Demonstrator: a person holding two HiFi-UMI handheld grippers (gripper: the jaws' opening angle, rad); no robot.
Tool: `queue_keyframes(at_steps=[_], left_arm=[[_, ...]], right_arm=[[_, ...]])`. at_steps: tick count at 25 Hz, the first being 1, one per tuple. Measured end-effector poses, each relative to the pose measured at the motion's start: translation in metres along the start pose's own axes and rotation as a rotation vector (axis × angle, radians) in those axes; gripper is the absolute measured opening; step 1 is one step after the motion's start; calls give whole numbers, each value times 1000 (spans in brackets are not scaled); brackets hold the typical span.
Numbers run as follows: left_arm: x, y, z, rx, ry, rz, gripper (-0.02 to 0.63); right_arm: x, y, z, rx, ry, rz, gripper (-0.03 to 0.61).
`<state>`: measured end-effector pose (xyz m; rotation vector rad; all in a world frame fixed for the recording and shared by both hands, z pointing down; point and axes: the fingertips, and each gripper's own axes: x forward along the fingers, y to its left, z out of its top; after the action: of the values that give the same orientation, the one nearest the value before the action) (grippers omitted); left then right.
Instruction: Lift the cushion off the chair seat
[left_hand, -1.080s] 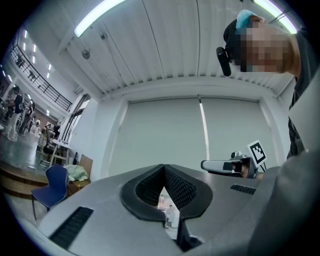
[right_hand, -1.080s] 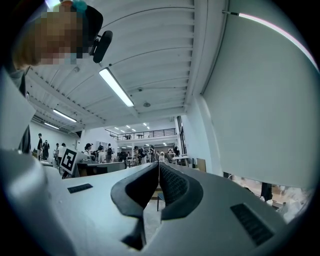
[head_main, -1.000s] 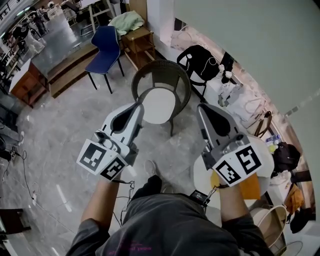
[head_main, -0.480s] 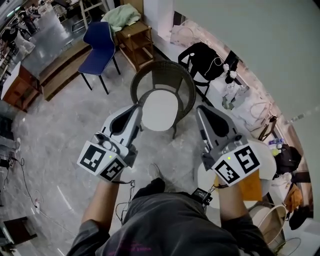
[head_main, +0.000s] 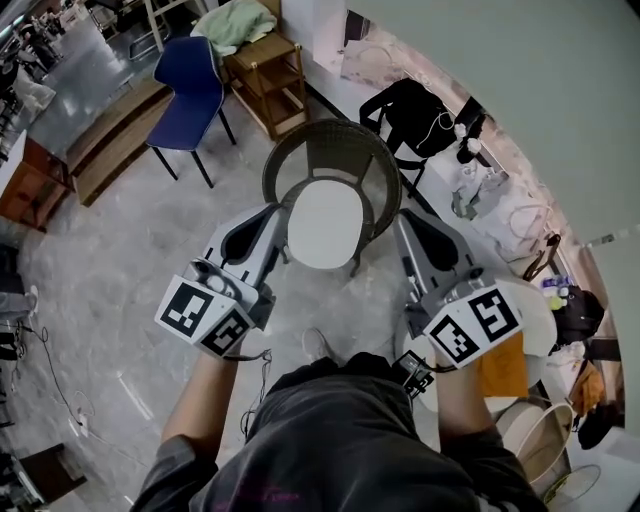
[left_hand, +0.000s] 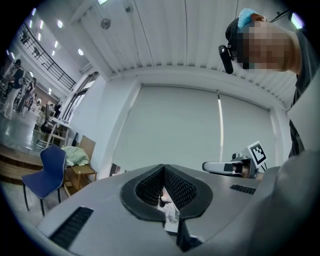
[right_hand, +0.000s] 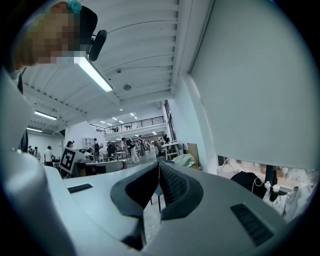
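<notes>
"Head view: what is shown?"
"A white cushion (head_main: 325, 222) is seen on the wicker chair (head_main: 330, 150) seat, on grey marble floor (head_main: 120, 290), nearer than a second ago."
"And the left gripper view, right gripper view?"
"The left gripper (left_hand: 163, 169) and right gripper (right_hand: 159, 166) are each clenched empty."

A blue chair (head_main: 190, 85) stands on the grey marble floor (head_main: 110, 260) just beside a small wooden table (head_main: 268, 75), which carries a crumpled pale green cloth (head_main: 232, 22). A low wooden platform (head_main: 105, 130) runs to the chair's left. Along the white wall (head_main: 500, 90), a black bag (head_main: 415, 115) rests near white bags (head_main: 480, 195). A thin cable (head_main: 50, 380) trails across the floor. People (right_hand: 134, 150) stand in the bright hall beyond.
</notes>
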<state>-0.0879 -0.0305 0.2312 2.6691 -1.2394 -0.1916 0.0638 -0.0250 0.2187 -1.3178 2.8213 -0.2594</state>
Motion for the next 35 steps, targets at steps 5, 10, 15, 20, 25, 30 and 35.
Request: queue_keyframes(at_steps=[5, 10, 15, 20, 25, 30, 35], left_arm=[[13, 25, -18, -20, 31, 4, 9], [28, 46, -43, -47, 84, 15, 9], [52, 70, -73, -72, 136, 36, 9], [74, 99, -120, -125, 192, 44, 9], [96, 127, -190, -188, 267, 65, 9], [109, 150, -254, -249, 325, 100, 11], [114, 168, -327, -318, 413, 128, 47]], right_arm=[[24, -10, -18, 20, 26, -6, 14], [45, -29, -45, 59, 68, -15, 14], [74, -57, -76, 89, 116, -13, 14], [106, -90, -129, 150, 185, -14, 14], [130, -125, -201, 231, 270, -24, 15], [147, -148, -265, 297, 350, -14, 15], [155, -169, -333, 378, 430, -14, 15]])
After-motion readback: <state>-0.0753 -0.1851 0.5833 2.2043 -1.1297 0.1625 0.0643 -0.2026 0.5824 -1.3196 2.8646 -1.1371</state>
